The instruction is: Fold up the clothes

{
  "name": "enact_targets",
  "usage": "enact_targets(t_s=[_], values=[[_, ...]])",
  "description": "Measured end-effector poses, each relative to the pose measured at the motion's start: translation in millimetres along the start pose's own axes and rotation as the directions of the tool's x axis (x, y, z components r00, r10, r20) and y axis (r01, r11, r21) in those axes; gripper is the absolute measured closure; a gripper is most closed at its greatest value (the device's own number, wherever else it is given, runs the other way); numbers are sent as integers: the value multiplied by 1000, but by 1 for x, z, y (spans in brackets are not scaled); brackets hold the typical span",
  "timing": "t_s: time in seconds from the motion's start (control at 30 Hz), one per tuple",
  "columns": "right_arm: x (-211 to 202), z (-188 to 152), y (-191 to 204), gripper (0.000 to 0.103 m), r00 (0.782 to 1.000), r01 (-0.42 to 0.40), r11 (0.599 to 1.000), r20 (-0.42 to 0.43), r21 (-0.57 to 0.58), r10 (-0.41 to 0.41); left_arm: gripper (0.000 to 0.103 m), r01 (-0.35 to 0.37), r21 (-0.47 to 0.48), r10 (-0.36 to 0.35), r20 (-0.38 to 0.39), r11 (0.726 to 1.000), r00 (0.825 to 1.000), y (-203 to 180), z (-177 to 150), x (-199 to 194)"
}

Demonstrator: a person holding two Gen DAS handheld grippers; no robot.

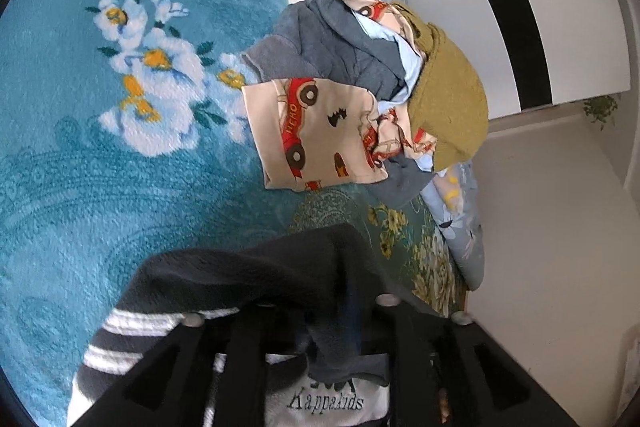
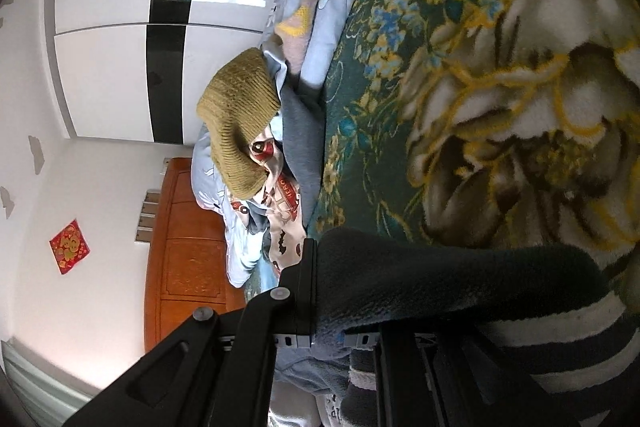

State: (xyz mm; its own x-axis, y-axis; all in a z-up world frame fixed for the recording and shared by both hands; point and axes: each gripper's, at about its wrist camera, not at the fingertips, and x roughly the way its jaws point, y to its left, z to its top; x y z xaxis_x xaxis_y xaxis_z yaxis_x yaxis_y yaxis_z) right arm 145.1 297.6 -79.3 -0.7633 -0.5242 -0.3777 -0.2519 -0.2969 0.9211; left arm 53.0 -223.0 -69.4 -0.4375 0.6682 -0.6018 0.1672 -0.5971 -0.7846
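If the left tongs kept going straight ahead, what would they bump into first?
Probably the dark striped sweater draped right over the left tongs. Past it, likely the teal blanket, short of the clothes pile, though depth is unclear.

A dark fleece garment (image 1: 248, 279) with white-striped cuffs lay draped on the floral blanket. Well beyond it sat a heap of unfolded clothes (image 1: 360, 87): fire-truck print, grey, and an olive knit (image 2: 236, 115) on top.

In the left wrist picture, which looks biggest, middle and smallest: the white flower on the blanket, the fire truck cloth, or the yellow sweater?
1. White flower, biggest.
2. Fire truck cloth and yellow sweater look alike in size; the sweater is partly hidden, so I won't rank them.
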Motion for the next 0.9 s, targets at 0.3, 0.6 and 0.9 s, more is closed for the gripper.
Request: enact_targets(t_s=[0.3,0.6,0.9], values=[[-11,-9,21,56,1000,16,997,0,-70,-16,37,24,58,-23,-17,998,1000,-18,-20,-26],[-47,-33,47,35,1000,-30,992,1,-122,30,35,68,87,-74,57,994,996,-12,-61,-96],[-101,-68,65,33,998,-40,975,33,-220,48,35,-44,43,33,243,998,969,47,-84,-176]])
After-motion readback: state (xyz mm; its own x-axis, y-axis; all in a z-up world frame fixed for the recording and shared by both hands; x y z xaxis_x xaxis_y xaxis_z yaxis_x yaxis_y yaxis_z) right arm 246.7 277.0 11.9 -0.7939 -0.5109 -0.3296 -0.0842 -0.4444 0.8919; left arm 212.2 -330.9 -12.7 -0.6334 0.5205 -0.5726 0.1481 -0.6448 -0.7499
